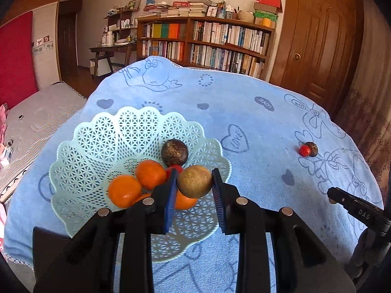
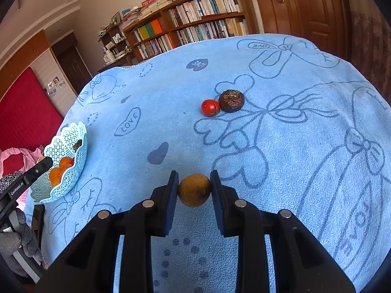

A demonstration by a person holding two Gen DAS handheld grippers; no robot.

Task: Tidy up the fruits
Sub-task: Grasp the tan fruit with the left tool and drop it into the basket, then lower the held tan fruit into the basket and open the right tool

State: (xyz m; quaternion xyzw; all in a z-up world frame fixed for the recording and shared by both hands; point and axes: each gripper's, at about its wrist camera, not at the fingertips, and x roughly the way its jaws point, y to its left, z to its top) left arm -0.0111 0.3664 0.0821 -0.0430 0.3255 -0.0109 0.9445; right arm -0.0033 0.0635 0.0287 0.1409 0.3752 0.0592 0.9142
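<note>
left gripper [image 1: 194, 183] clamps a tan round fruit [image 1: 194, 181] between its pads, over the mint basket [image 1: 97, 144] holding oranges [image 1: 124, 190]; right gripper [image 2: 194, 190] grips another brown fruit [image 2: 194, 190] above the blue towel [image 2: 305, 146], small tomato [image 2: 210, 107] and dark fruit [image 2: 231, 100] well ahead

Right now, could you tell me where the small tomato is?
The tomato lies on the blue cloth, touching the dark fruit on its right, ahead of the right gripper.

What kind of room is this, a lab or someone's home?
Most likely a lived-in home room: a full bookshelf, a wooden door, and a table under a blue cartoon towel with a fruit basket.
</note>
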